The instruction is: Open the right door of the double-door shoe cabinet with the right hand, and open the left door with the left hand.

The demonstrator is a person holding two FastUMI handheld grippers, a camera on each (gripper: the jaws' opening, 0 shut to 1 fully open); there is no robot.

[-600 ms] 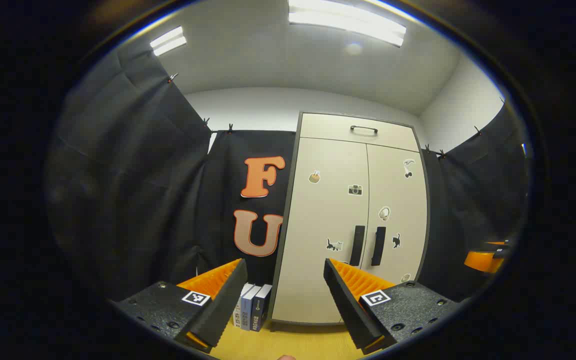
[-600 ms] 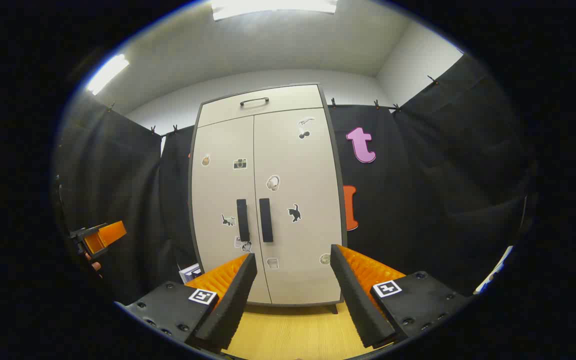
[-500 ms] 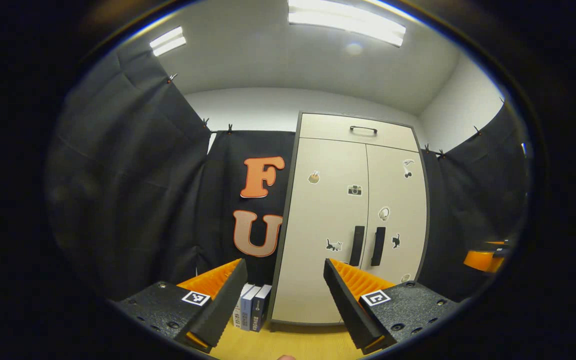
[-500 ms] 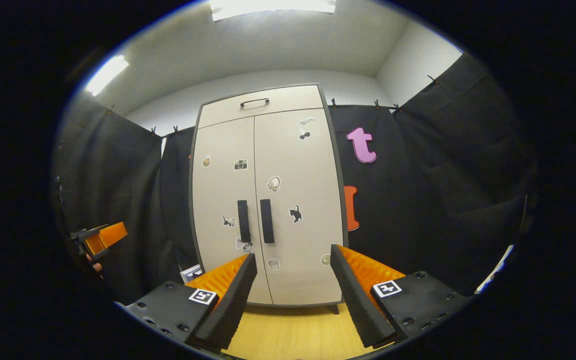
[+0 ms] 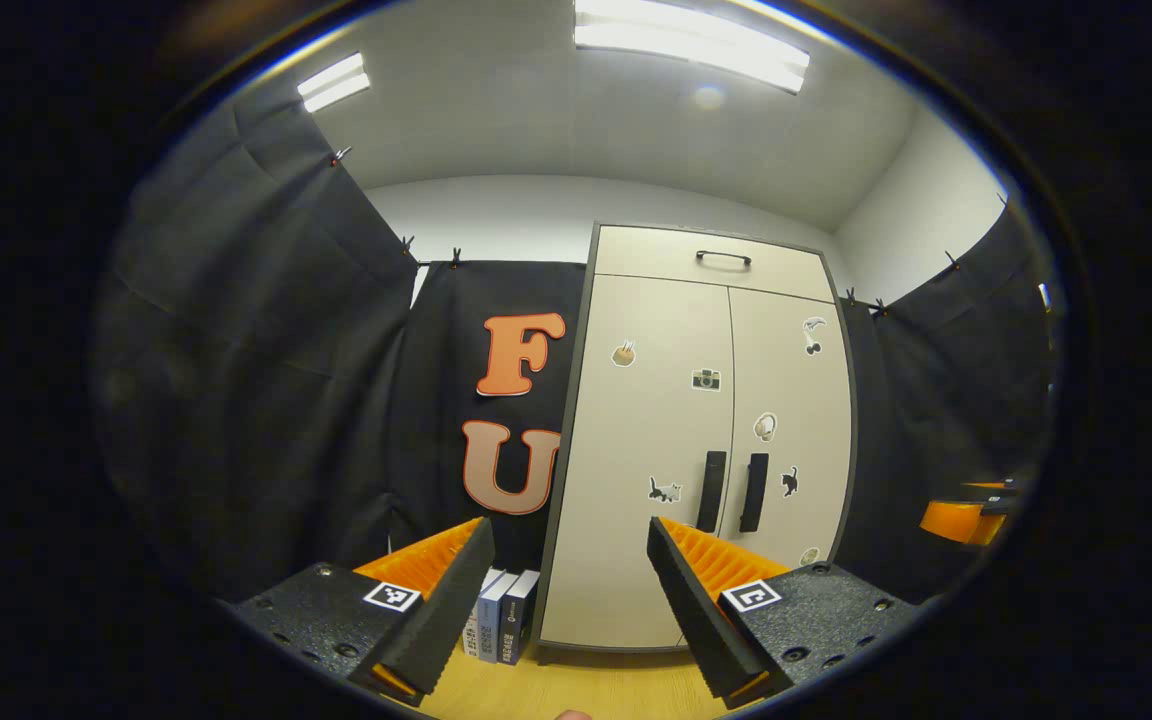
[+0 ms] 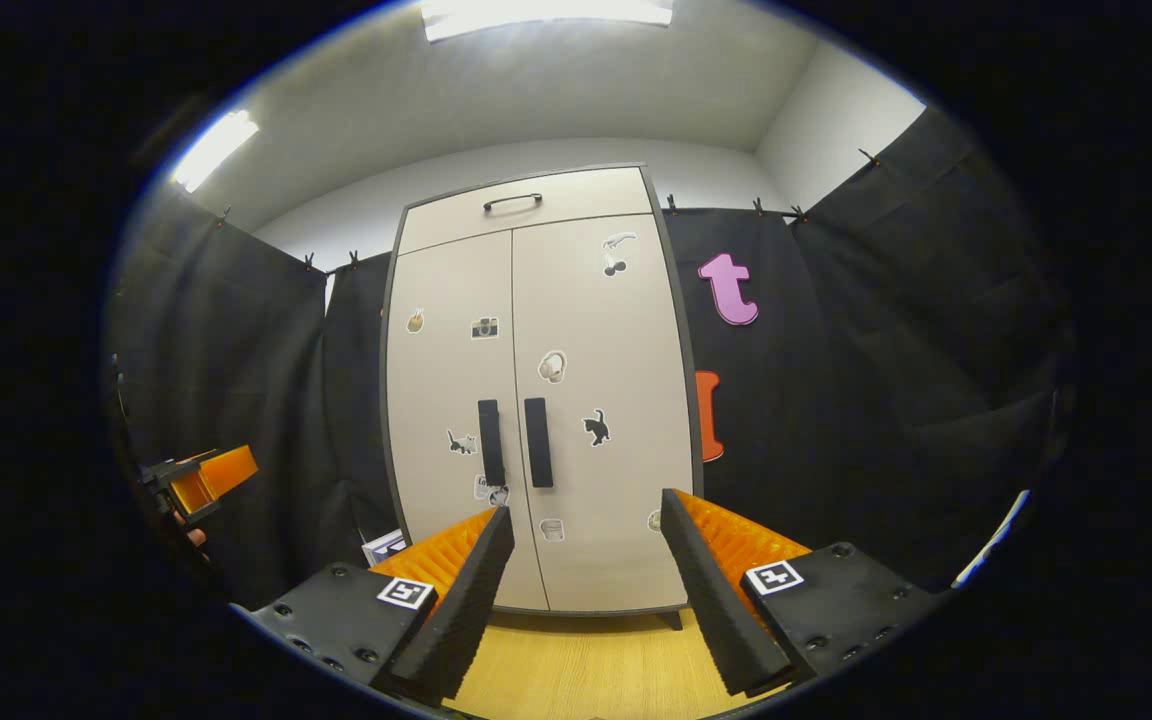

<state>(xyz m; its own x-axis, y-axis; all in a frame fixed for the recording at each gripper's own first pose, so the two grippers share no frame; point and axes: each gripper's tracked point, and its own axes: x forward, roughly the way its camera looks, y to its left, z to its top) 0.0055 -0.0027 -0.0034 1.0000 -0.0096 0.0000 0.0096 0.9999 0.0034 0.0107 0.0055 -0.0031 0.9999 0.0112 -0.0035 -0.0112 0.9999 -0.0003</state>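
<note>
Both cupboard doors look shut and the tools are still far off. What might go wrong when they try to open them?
The two door handles stand very close together, so the right hand-held gripper might catch the wrong one. With both hand-held grippers aiming at the middle, the left hand-held gripper could bump the right one. The books beside the cabinet may block the left door's swing.
</note>
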